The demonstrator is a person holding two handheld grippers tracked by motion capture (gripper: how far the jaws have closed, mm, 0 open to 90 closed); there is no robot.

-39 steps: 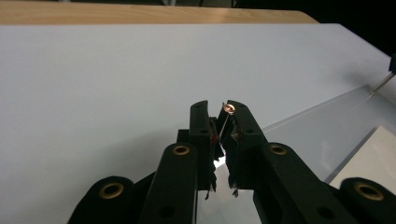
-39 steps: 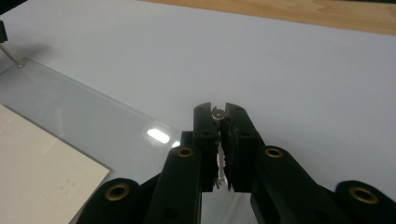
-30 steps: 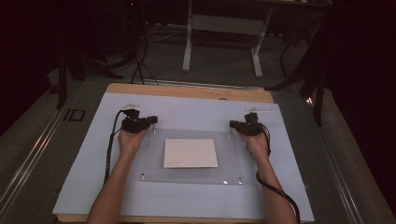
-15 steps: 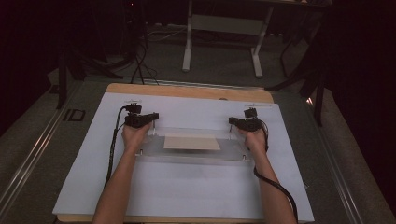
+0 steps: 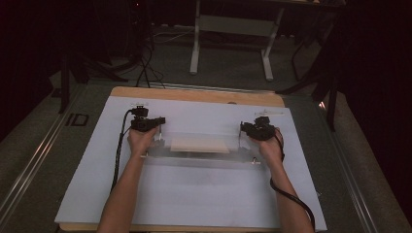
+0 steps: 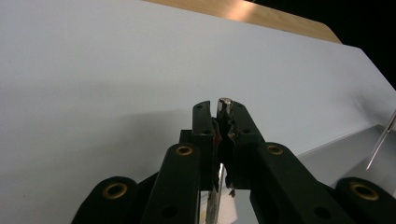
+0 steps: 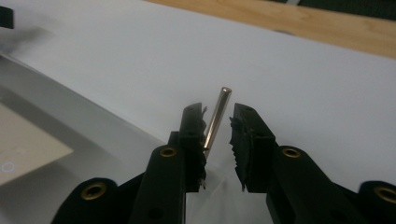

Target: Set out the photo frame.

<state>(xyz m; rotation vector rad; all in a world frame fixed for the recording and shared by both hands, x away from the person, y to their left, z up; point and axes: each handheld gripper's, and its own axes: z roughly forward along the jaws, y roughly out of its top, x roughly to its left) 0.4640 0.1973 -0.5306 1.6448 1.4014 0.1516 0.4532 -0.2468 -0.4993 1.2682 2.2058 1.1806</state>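
A clear plastic panel (image 5: 204, 159) with a beige card (image 5: 199, 143) on it sits tilted on the pale blue mat (image 5: 194, 194). Thin metal pins stand at its corners. My left gripper (image 5: 156, 129) is at its far left corner, and in the left gripper view its jaws (image 6: 224, 111) are shut on a metal pin (image 6: 225, 103). My right gripper (image 5: 243, 130) is at the far right corner. Its jaws (image 7: 217, 122) have just been opening, and the pin (image 7: 222, 100) between them leans on one pad only. The card (image 7: 28, 154) lies to the left.
The mat covers a wooden table (image 5: 194, 94). Beyond it are a dark floor, cables and a metal stand's legs (image 5: 231, 53). Black cables trail from both grippers along the person's forearms. Another corner pin (image 6: 380, 140) shows at the right edge of the left gripper view.
The panel lay flat a second ago and now looks much narrower from front to back, tilted. Both hands have stayed at its far corners.
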